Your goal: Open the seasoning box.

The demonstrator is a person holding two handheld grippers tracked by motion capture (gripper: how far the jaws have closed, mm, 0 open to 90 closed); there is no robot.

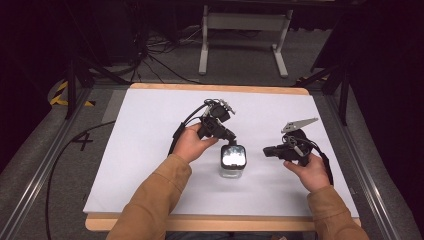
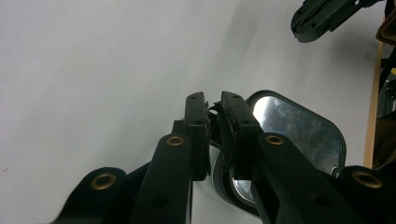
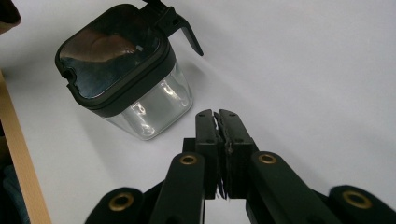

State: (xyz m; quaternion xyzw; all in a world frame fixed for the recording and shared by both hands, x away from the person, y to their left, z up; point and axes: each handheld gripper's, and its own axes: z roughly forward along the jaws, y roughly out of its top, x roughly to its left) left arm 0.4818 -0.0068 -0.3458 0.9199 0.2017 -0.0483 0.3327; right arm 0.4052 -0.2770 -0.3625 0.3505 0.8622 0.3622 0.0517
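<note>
A clear square jar [image 1: 233, 161] with a black lid [image 3: 112, 46] stands on the white table top [image 1: 150, 150], a little right of the middle. My left gripper [image 1: 231, 141] reaches down to the jar's far edge. In the left gripper view its jaws [image 2: 213, 102] are closed on a small black tab at the lid's rim, with the shiny lid [image 2: 299, 128] just behind. My right gripper [image 1: 266, 150] hovers to the right of the jar, pointing at it but apart from it. Its pads [image 3: 216, 114] are pressed together with nothing between them.
The table's wooden front edge [image 1: 220, 223] runs close behind the jar on the person's side. Metal rails [image 1: 45, 165] flank the table, cables lie on the floor at the left, and a white stand [image 1: 245, 35] is beyond the far edge.
</note>
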